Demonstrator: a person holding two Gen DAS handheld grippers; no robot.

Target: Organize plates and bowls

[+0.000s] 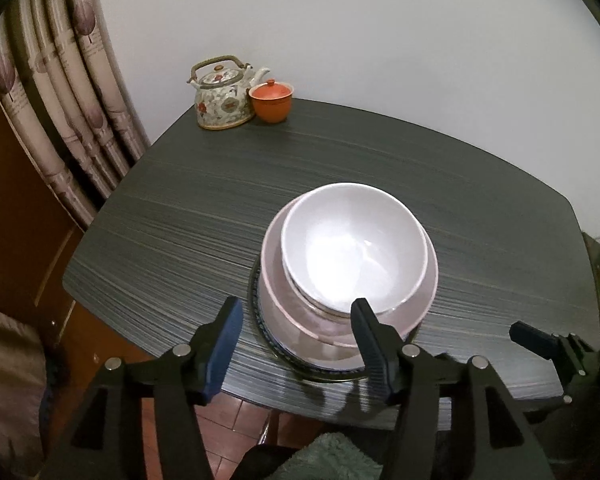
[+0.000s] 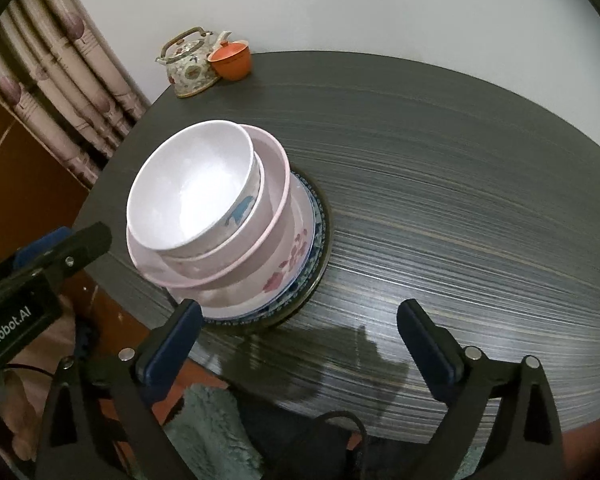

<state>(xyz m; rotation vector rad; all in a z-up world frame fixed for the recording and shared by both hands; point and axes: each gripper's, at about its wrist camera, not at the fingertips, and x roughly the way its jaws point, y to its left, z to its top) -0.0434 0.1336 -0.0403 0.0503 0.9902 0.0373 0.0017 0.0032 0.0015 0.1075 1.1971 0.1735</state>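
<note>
Both claws spread and empty, left claw (image 1: 296, 344) and right claw (image 2: 300, 344), white bowl (image 2: 192, 184) nested in pink bowl (image 2: 276, 184) on plates (image 2: 300, 216), desk (image 2: 460, 200) at 9 o'clock.

Bowl stack (image 2: 204, 216) blocks near-left table (image 2: 460, 200) — teapot (image 2: 188, 66), lidded cup (image 2: 230, 62) crowd far corner.

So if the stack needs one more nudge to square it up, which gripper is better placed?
Left, probably. The left gripper hangs open right at the stack's near edge; the right gripper is open over bare table beside it.
</note>
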